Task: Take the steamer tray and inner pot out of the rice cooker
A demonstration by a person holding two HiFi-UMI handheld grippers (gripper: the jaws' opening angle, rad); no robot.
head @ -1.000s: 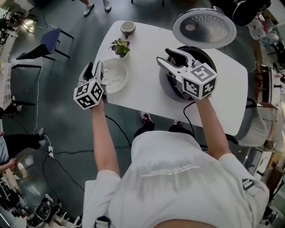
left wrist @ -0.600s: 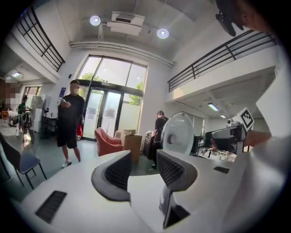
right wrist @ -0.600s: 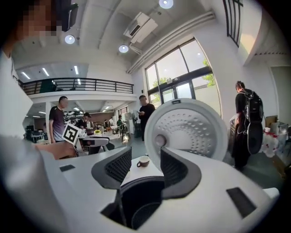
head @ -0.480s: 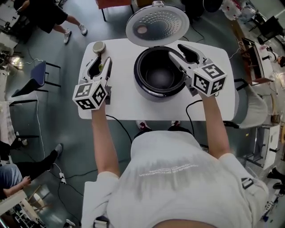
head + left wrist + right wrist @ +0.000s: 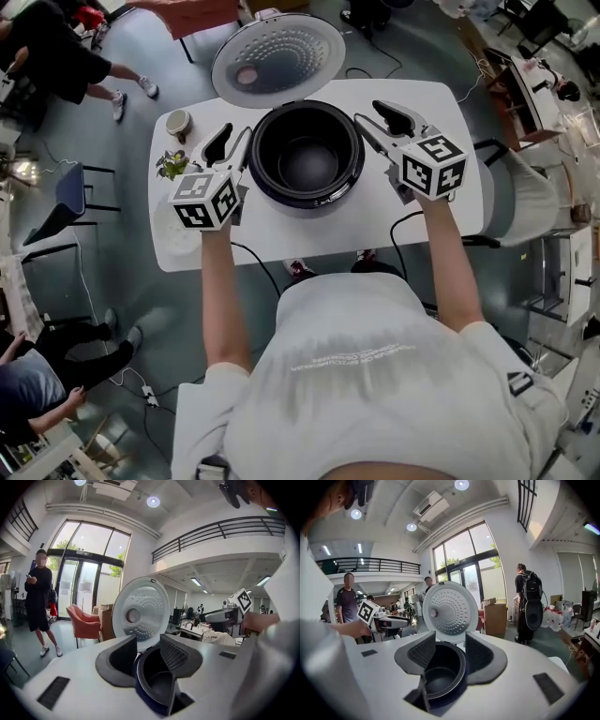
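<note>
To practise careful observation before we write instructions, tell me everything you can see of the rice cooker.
The rice cooker is round with a dark, glossy body and stands upright on the white table. Its hinged lid stands open at the far side, showing a pale, dimpled, metal-looking inner face with a small round vent. The dark inner pot sits inside it and looks empty.

On table (image 5: 436, 202): rice cooker (image 5: 309, 202) centre (lid (image 5: 277, 58) behind); plant (image 5: 172, 164), cup (image 5: 177, 123) left.
</note>
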